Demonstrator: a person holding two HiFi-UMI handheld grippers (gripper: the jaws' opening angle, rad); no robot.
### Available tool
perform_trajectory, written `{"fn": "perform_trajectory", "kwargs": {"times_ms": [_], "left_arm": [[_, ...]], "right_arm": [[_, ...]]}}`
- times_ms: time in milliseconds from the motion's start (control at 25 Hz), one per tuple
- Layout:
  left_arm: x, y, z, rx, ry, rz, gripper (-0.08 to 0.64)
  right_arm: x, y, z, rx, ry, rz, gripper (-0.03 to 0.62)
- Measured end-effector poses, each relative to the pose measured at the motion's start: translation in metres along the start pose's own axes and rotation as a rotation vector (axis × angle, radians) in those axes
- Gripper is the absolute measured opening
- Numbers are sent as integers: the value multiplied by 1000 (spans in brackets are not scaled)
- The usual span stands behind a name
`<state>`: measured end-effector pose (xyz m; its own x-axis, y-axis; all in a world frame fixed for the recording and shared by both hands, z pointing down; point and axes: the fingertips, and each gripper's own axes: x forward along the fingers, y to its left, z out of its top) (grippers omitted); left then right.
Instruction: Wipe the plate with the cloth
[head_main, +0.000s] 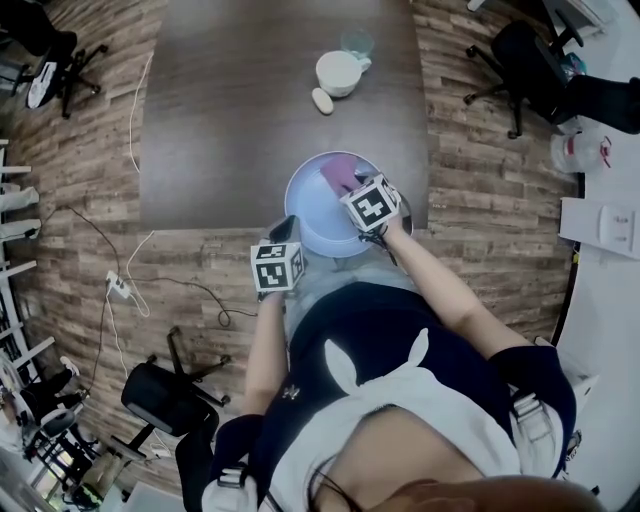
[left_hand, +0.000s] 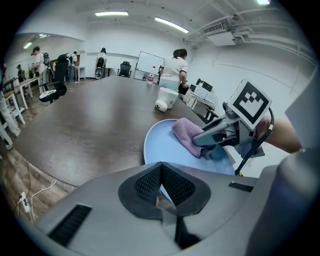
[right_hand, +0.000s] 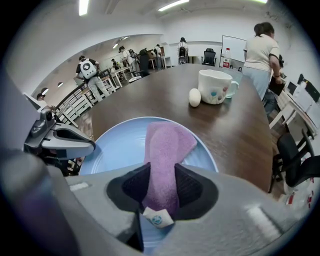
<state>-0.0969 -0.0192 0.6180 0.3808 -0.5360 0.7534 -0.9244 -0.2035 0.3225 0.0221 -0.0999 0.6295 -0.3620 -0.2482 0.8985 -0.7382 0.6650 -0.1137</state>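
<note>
A light blue plate (head_main: 312, 215) lies at the near edge of the dark table (head_main: 240, 110). On its right half lies a folded purple cloth (head_main: 340, 172). My right gripper (right_hand: 161, 182) is shut on the cloth (right_hand: 167, 145); both pads press its near end, and the rest drapes forward over the plate (right_hand: 120, 147). My left gripper (left_hand: 161, 187) is shut on the near rim of the plate (left_hand: 165, 145). In the left gripper view the right gripper (left_hand: 210, 136) holds the cloth (left_hand: 186, 134) down on the plate. In the head view the left gripper (head_main: 285, 232) sits at the plate's near left rim.
A white mug (head_main: 340, 72) and a small white oval object (head_main: 322, 100) stand farther back on the table, with a pale glass (head_main: 357, 43) behind the mug. Office chairs (head_main: 520, 60) and floor cables (head_main: 140, 290) surround the table. People stand in the background.
</note>
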Motion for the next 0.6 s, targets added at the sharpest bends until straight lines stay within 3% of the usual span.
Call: {"fn": "perform_trajectory", "kwargs": {"times_ms": [600], "left_arm": [[0, 5, 5, -16, -4, -61, 5]], "right_arm": [[9, 8, 15, 6, 15, 14, 130]]}}
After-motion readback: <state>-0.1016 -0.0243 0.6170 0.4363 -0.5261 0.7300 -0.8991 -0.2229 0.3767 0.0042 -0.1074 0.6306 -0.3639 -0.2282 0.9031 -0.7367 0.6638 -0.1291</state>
